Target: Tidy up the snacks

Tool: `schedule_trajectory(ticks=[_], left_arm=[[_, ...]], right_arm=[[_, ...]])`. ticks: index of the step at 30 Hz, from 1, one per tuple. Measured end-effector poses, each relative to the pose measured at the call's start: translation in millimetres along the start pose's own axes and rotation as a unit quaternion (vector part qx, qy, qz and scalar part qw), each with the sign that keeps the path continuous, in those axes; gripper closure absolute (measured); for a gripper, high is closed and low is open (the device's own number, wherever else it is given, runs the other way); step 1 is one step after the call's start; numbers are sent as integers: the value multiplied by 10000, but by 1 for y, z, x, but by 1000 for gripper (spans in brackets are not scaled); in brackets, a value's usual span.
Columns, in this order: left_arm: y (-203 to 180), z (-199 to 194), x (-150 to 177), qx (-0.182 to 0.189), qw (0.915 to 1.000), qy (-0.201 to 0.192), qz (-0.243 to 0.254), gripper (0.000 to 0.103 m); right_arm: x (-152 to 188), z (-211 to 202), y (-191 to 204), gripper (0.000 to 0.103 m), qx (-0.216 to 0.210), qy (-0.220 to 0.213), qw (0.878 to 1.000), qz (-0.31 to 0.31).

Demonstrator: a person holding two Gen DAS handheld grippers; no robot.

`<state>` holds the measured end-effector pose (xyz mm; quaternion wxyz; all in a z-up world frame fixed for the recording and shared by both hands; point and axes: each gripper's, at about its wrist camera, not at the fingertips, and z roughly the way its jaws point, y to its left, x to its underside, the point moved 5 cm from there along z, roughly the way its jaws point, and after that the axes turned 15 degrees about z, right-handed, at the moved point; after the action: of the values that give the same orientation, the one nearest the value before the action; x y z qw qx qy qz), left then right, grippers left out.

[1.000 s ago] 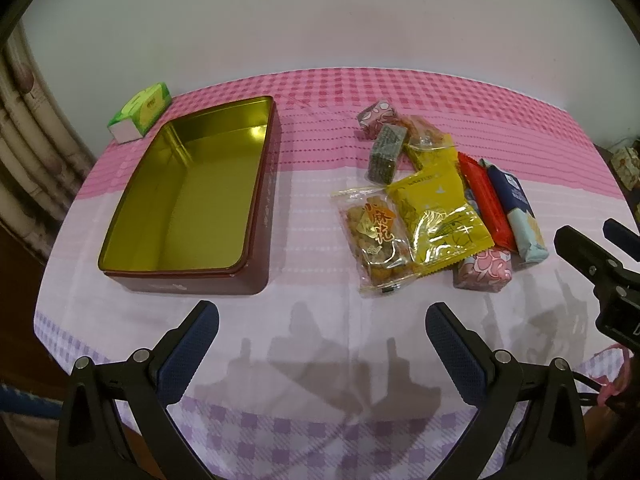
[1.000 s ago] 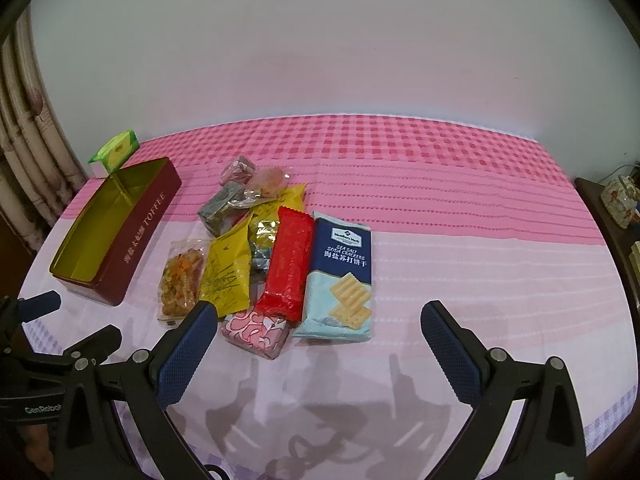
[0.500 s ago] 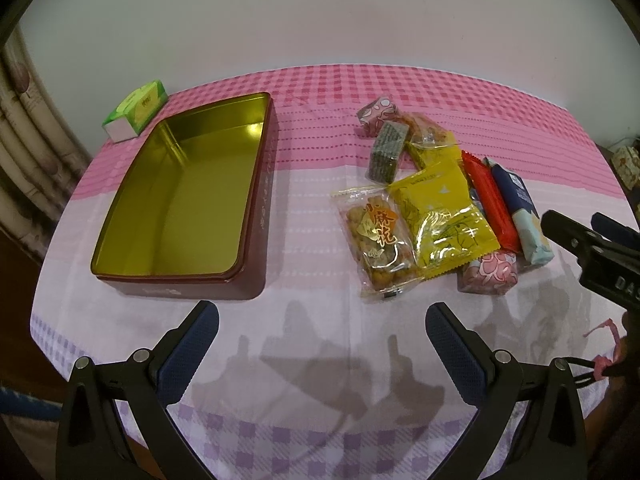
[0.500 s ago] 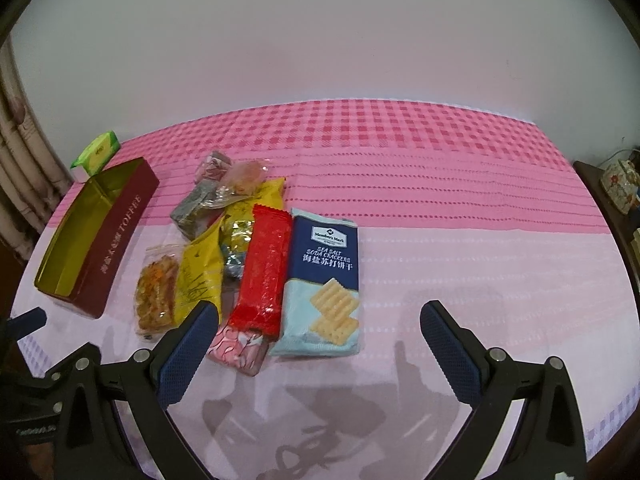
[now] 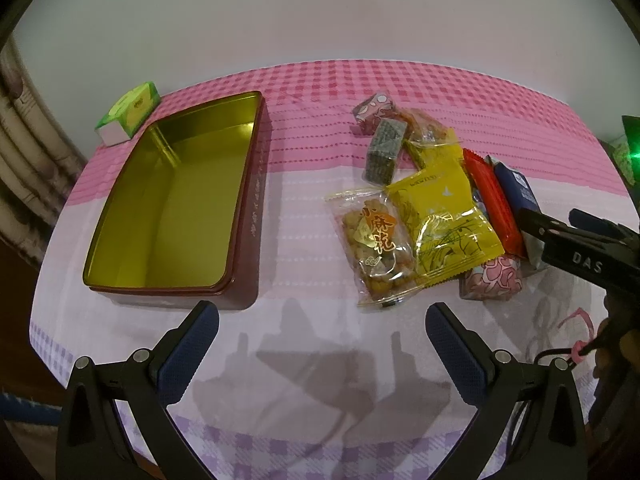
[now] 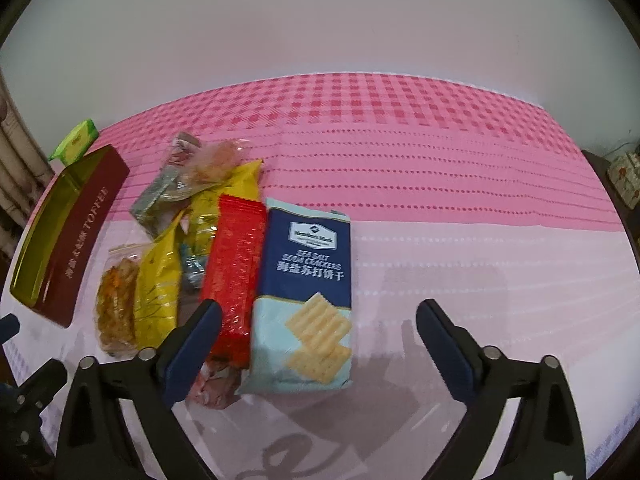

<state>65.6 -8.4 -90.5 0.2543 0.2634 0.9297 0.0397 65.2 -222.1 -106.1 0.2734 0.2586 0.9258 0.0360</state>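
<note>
An empty maroon toffee tin (image 5: 176, 208) with a gold inside sits at the left; it also shows in the right wrist view (image 6: 68, 236). A pile of snacks lies to its right: a clear fried-snack bag (image 5: 376, 248), a yellow packet (image 5: 444, 216), a red bar (image 6: 236, 264), a blue soda cracker pack (image 6: 312, 280), and pink (image 5: 492, 284) and grey (image 5: 384, 148) wrapped pieces. My left gripper (image 5: 320, 344) is open and empty, near the table's front. My right gripper (image 6: 320, 340) is open over the cracker pack's near end; it also shows in the left wrist view (image 5: 556, 220).
A green tissue box (image 5: 130, 114) stands behind the tin at the far left. A pink checked cloth (image 6: 460, 200) covers the table against a white wall. A dark cabinet with small items (image 6: 624, 176) stands off the table's right edge.
My right gripper has moved forward toward the snack pile, so the cracker pack now lies between its fingers. My left gripper has moved slightly closer to the table.
</note>
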Motion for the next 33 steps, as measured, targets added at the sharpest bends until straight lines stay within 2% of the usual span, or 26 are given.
schedule_trajectory(ticks=[3, 11, 17, 20, 25, 28, 33], left_arm=[[0, 1, -1, -11, 10000, 6, 1, 0], [2, 5, -1, 3, 10000, 45, -78, 0], [4, 8, -6, 30, 9999, 46, -121, 0], [6, 8, -10, 0, 9999, 31, -133, 0], [8, 9, -16, 71, 9998, -19, -203, 0], [7, 9, -20, 141, 9997, -36, -202, 0], [6, 14, -26, 291, 9992, 1, -286, 1]], right_arm=[[-2, 6, -4, 16, 60, 49, 10000, 4], [-3, 16, -15, 16, 72, 95, 9999, 70], [-6, 20, -20, 21, 38, 64, 9999, 90], [-8, 22, -21, 34, 62, 56, 9999, 63], [-6, 23, -23, 41, 156, 17, 9998, -142], [-6, 22, -29, 55, 256, -82, 9995, -179], [-6, 17, -52, 55, 444, -291, 9985, -95]])
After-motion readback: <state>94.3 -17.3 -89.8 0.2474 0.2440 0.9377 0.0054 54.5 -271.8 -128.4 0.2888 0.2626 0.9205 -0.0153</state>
